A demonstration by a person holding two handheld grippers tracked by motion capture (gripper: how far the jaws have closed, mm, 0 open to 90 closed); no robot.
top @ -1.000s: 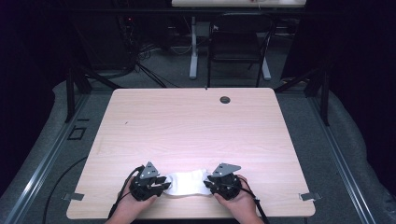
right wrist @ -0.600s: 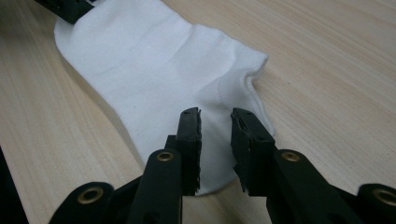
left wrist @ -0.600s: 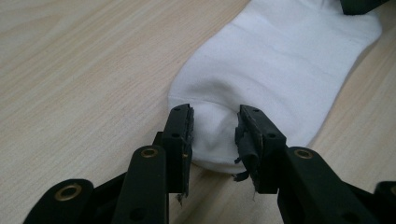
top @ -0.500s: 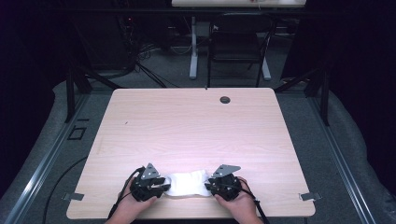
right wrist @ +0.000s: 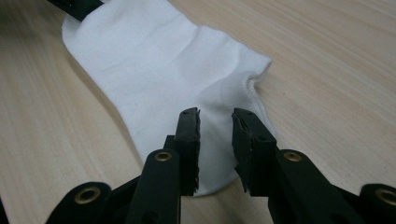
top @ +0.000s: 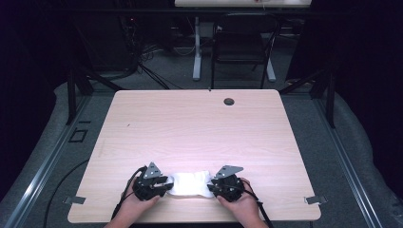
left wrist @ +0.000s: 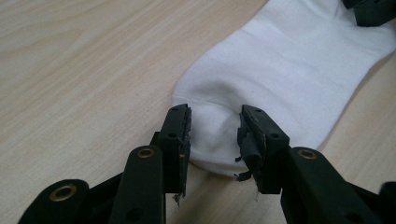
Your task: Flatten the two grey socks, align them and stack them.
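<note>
A white sock point(top: 191, 184) lies flat near the table's point(top: 199, 128) front edge, its long axis running straight from the left gripper point(top: 164, 186) to the right gripper point(top: 212, 186). In the high view the sock sits at 3 o'clock from the left gripper and at 9 o'clock from the right, so each hand has one end and neither is nearer overall.

In the left gripper view the rounded toe end point(left wrist: 212, 140) sits between the jaws, which stand apart; they have just been opening, and a gap shows between the pads and the cloth, so this looks like a release rather than a grip. In the right gripper view the jaws straddle the cuff end point(right wrist: 217, 140), narrower but still parted, with no clear pinch on the fabric.

The sock is soft ribbed knit, faintly creased, with a seam across the toe and a notched heel. The pads point(left wrist: 250, 140) are frayed black rubber. The table is pale wood-grain laminate, smooth, with a cable hole point(top: 229, 101) at 12 o'clock.
</note>
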